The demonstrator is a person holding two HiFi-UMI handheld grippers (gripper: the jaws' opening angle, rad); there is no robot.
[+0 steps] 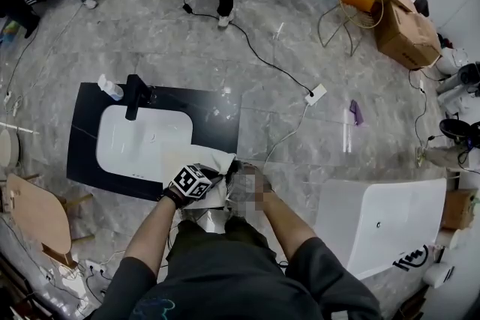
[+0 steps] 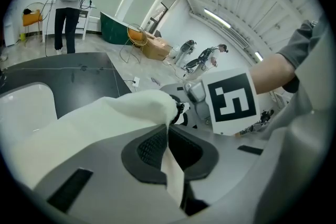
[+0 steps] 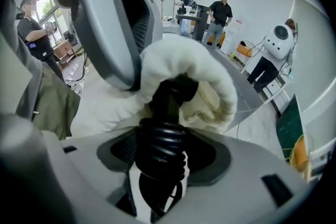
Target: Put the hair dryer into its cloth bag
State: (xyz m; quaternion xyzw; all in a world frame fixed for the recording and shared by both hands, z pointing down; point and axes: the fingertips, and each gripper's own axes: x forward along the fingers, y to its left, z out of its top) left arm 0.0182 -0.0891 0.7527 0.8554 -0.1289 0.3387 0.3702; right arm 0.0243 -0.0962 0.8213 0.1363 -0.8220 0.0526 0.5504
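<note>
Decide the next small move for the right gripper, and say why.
Probably push the hair dryer a little deeper. The right gripper clamps its black ribbed end, already at the mouth of the cloth bag, while the left gripper pinches the bag's edge.

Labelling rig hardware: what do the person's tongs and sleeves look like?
Left tongs and right tongs: light grey moulded shells, dark grey textured pads. Each carries a white cube with black square markers. Person wears a dark grey short-sleeved top.
</note>
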